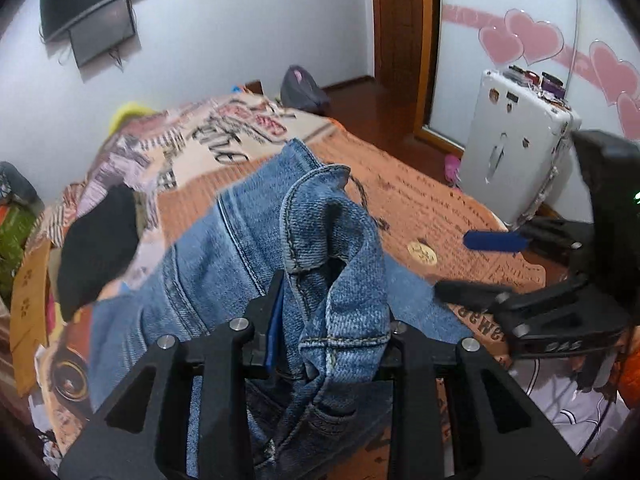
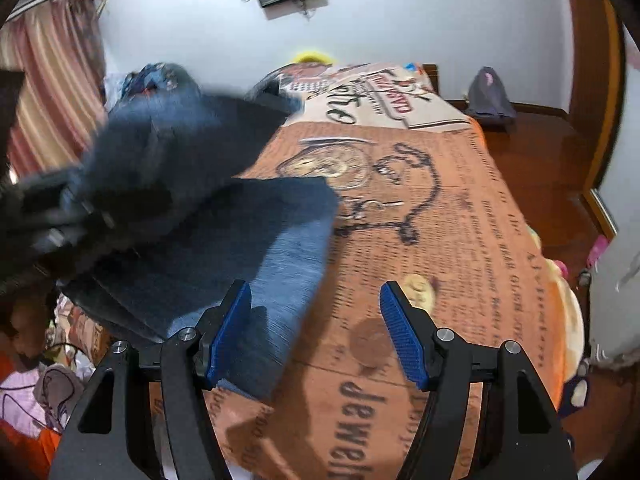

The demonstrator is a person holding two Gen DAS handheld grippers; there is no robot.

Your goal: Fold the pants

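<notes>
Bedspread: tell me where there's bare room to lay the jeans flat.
The orange bedspread is bare right of the jeans, from the open right claw toward the far printed end. The left edge is crowded: the left claw holds bunched denim up there, with a black cloth beside it.

A white wall (image 2: 400, 12) stands ahead, with a dark screen (image 1: 96, 4) mounted high on it. Below stretches a bed under an orange printed spread (image 2: 460, 240). To the right lie a glossy wooden floor (image 2: 536, 152) and a wooden door frame (image 1: 404, 24), then a white suitcase (image 1: 516, 144) before a panel of pink hearts (image 1: 532, 36). A striped curtain (image 2: 52, 80) hangs at far left.
</notes>
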